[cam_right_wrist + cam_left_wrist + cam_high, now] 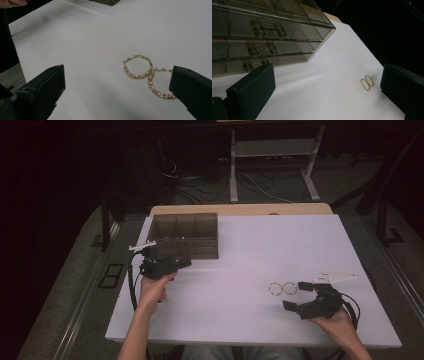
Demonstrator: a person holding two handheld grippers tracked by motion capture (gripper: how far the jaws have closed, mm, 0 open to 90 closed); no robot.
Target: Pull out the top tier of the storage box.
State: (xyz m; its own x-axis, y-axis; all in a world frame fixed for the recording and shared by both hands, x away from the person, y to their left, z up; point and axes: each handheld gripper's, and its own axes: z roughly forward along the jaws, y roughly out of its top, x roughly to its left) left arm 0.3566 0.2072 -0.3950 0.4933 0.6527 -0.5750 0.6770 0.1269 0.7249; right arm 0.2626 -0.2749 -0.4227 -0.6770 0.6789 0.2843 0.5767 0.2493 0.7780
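Held the right gripper point(296, 296) low by the near edge of the flat white table point(250, 250), with its black jaws wide apart and nothing between them. Pointed it at the two sparkly gold hoop earrings point(150, 72), lying flat and touching each other just past the right-hand jaw. Held the left gripper point(182, 261) farther back, with jaws apart and empty too, just beside the smoky see-through plastic box with little compartments point(200, 254).

Could go wrong from here, probably: might pinch only one thin hoop and leave the other behind. Might push both away, since such flat rings slide on a smooth top. Might drag the second hoop along if caught on the first, then drop it short of the box.
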